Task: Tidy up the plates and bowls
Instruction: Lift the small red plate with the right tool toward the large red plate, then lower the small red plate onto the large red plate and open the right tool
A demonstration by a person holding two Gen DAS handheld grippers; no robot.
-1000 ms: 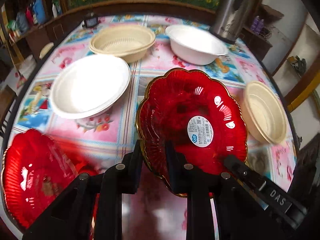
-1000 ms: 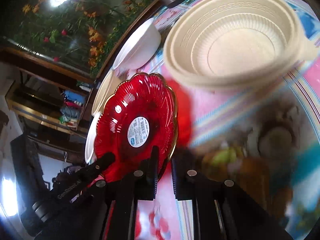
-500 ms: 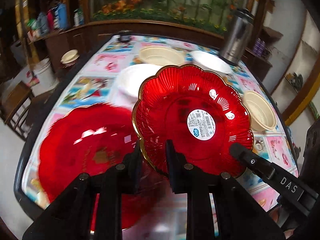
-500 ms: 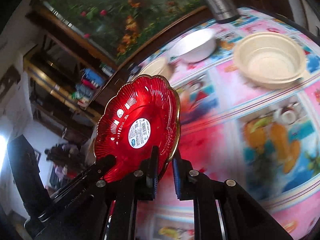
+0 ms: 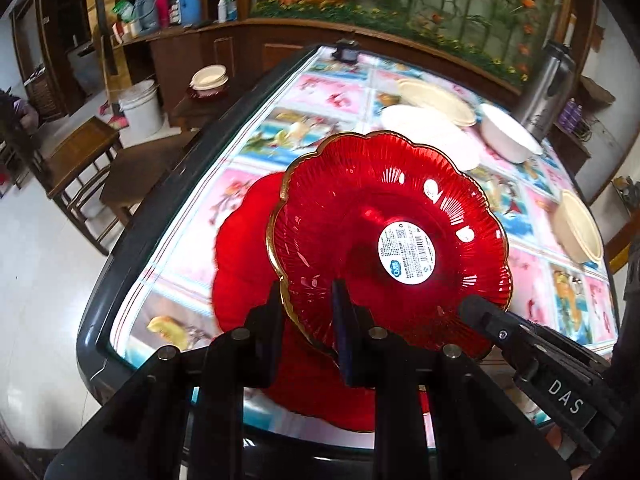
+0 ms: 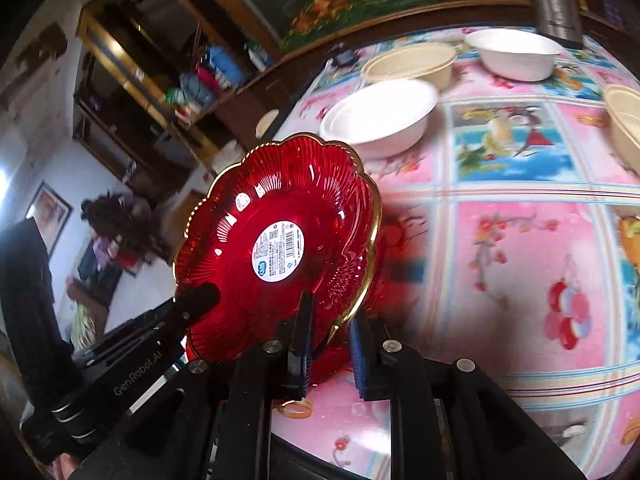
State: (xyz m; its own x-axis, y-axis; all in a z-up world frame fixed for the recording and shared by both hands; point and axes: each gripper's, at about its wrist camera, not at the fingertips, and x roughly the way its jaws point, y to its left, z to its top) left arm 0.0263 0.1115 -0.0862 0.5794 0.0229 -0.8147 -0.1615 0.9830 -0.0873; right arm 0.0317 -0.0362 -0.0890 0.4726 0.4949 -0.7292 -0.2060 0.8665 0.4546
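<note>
A red ribbed plate [image 5: 384, 216] with a gold rim and a white label is held tilted above the table. My left gripper [image 5: 306, 312] is shut on its near left rim. Straight below it, flat on the tablecloth, lies a second red plate [image 5: 240, 264] near the table's left corner. In the right wrist view the held plate [image 6: 280, 200] has its right rim between the fingers of my right gripper [image 6: 330, 336]. Those jaws are opening, and a thin gap shows beside the rim. The lower red plate [image 6: 386, 240] peeks out behind it.
A white bowl [image 5: 432, 136], a beige bowl [image 5: 436, 100] and another white bowl [image 5: 508, 136] stand at the back by a steel flask [image 5: 548, 88]. Another beige bowl [image 5: 580, 224] sits at the right. The dark table edge [image 5: 132, 260] drops to a wooden chair [image 5: 80, 160].
Both grippers carried the red plate leftward until it hangs over the second red plate. The gap between the right fingers has grown a little.
</note>
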